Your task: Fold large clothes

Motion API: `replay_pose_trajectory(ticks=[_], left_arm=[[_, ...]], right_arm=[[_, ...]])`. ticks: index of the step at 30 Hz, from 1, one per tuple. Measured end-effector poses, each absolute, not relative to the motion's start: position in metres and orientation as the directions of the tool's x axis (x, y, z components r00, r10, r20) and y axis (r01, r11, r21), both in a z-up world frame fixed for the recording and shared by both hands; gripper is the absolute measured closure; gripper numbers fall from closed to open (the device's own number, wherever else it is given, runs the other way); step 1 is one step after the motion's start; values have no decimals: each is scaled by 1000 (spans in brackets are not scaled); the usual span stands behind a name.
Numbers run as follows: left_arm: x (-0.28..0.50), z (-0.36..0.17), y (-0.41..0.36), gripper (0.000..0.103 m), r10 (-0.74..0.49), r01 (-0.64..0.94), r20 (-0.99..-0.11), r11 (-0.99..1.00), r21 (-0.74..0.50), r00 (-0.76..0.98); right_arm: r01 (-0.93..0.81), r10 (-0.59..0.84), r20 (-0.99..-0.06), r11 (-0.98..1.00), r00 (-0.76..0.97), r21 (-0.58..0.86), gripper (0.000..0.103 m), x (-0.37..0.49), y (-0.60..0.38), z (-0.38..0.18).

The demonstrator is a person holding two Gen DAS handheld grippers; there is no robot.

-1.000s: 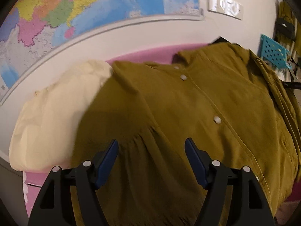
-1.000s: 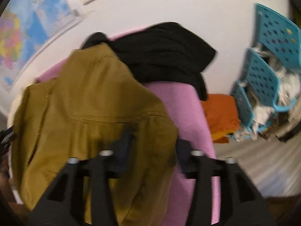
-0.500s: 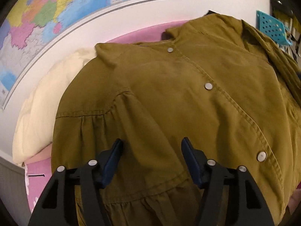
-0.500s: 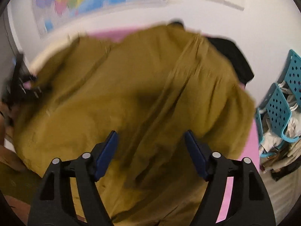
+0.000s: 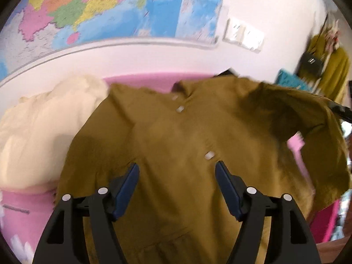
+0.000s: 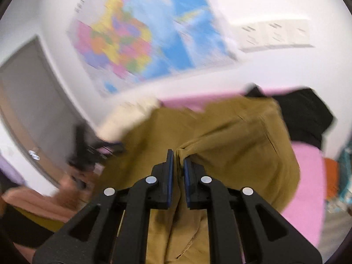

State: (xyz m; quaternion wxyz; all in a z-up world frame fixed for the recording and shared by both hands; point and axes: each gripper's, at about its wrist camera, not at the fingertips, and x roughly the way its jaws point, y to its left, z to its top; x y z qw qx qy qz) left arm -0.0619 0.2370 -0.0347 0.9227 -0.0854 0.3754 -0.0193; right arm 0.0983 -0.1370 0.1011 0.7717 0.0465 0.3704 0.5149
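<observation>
Right tongs: your right tongs (image 6: pixel 178 161) have just been closing and now pinch a fold of the shirt (image 6: pixel 231 145) between the pads; cloth bunches at the tips and hangs below them, so this side looks lifted off the bed.
Left tongs: your left tongs (image 5: pixel 177 176) stand wide apart, above the shirt's front, pressing on nothing. The log's figures waver, yet the gap stays broad and no cloth is pinched.
Shirt: the olive shirt lies spread, front up, on the pink bed (image 5: pixel 140 80), collar toward the wall, white buttons (image 5: pixel 209 155) running down the placket. Its right side rises in a raised flap (image 5: pixel 312 136) toward your other hand, with pink sheet showing beneath the edge.
Why held so: you take the side by its edge, I judge, so it can swing across the placket for a lengthwise fold, while the free tongs wait over the middle to steady or catch the cloth.
Beside it: a cream garment (image 5: pixel 39 132) lies just left of the shirt, touching its sleeve; a black garment (image 6: pixel 305 114) sits past the collar.
Beyond: a map (image 5: pixel 110 8) hangs on the white wall behind the bed.
Risk: the frames are blurred, so how deep the pinch sits I cannot tell.
</observation>
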Motion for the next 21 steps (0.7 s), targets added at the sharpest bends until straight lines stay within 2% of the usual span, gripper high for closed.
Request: replay_pose_trajectory(ticks=[4,8,12,14,15,16,21], left_arm=[[-58,-13,237,30,-161,29,-635,977,-213,756],[-60,-2,243,29,-242,93,-596,959,-269,766],[-56,-9,236,28,-233,102,-638,966,-236,734],[-51,-18,232,27,-269,133,-651,959,-251,710],[-48,-23,231,16,-291,147,-657,953,-266,695],[-42,-30,229,10,-333,169,-668,939,-300,666],[-15,-61,216,10,-425,215,-710,903,-371,561]], right_arm=[[-779,859,-502,381,100,498,93,108,-65,98],[-741,839,-544,378,21,555,93,135,-2,65],[-668,817,-577,425,-7,610,93,166,43,25],[-620,815,-579,450,-7,642,93,184,55,9],[-597,813,-582,459,-17,658,93,192,61,0],[-586,810,-587,467,-18,663,93,197,64,-5],[-539,795,-606,498,-30,679,91,213,75,-28]])
